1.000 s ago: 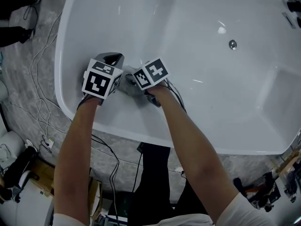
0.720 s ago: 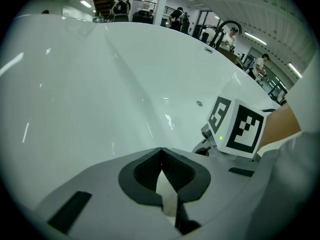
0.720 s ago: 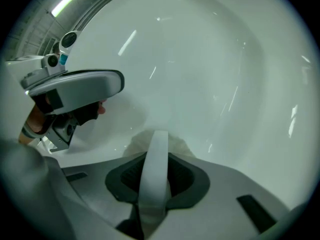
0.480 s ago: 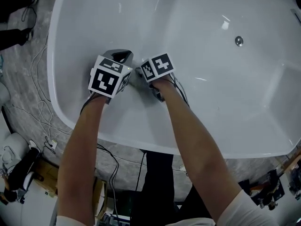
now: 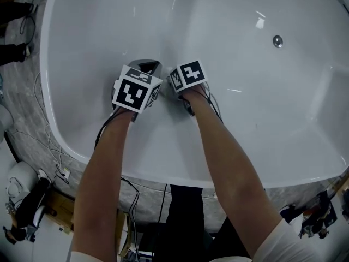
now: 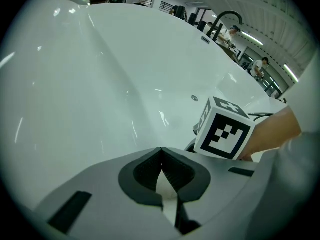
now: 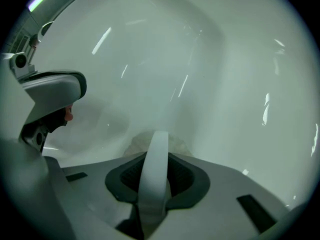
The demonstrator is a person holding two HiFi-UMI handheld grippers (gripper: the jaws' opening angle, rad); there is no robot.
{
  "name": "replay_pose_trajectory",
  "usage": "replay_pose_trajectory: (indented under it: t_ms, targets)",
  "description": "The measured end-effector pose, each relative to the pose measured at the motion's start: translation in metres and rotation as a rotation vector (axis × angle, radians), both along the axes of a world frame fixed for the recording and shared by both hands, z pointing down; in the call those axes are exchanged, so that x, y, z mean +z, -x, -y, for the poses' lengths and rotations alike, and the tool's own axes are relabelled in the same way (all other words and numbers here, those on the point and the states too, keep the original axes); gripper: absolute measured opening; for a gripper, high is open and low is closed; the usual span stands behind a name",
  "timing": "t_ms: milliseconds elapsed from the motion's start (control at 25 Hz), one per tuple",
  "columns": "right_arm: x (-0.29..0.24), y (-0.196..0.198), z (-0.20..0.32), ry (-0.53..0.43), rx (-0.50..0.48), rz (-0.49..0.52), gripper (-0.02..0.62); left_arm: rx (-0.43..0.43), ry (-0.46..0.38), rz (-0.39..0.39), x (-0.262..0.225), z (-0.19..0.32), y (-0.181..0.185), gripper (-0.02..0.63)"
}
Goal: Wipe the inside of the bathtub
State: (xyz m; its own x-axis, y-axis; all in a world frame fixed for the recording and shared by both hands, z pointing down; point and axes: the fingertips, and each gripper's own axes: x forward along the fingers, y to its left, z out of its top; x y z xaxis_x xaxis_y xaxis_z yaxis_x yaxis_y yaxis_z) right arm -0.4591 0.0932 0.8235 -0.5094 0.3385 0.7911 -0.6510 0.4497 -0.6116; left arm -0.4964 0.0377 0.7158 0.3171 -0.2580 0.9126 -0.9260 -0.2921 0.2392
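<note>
Wiping is judged under way: a pad (image 7: 179,145), clamped by its white handle (image 7: 156,149) in the right gripper (image 7: 155,170), is pressed to the inner wall of the bathtub (image 5: 262,119) beside the closed, empty left gripper (image 6: 161,154), with most of the surface left.

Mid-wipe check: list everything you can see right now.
bathtub: one, white, fills head view.
drain: one, metal, tub floor, upper right.
pad: one, greyish, against tub surface beyond right gripper.
strip: one, white, between right gripper's jaws.
cables: several, grey floor left of tub.
left gripper: one, grey, jaws together, beside right gripper.
right gripper: one, grey, shut on strip.
arms: two, bare, reaching into tub.
</note>
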Motion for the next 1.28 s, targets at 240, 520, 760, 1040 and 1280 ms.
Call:
replay_pose_trajectory:
  t_ms: [240,520,760,1040,1280]
  targets:
    - [0.016,-0.038,0.007,-0.009,0.023,-0.061,0.093,0.014,0.029,-0.006,0.015,-0.002,-0.015,0.006]
    - [0.022,-0.086,0.015,-0.006,0.047,-0.115,0.094,0.02,0.036,-0.025,0.02,0.003,-0.039,0.006]
    - [0.024,-0.127,0.021,-0.004,0.064,-0.143,0.094,0.047,0.039,-0.039,0.022,0.011,-0.072,0.006]
    - [0.022,-0.182,0.028,-0.005,0.061,-0.178,0.094,0.094,0.042,-0.051,0.02,0.018,-0.116,0.006]
    - [0.017,-0.234,0.034,-0.005,0.068,-0.211,0.092,0.132,0.043,-0.061,0.016,0.021,-0.152,0.006]
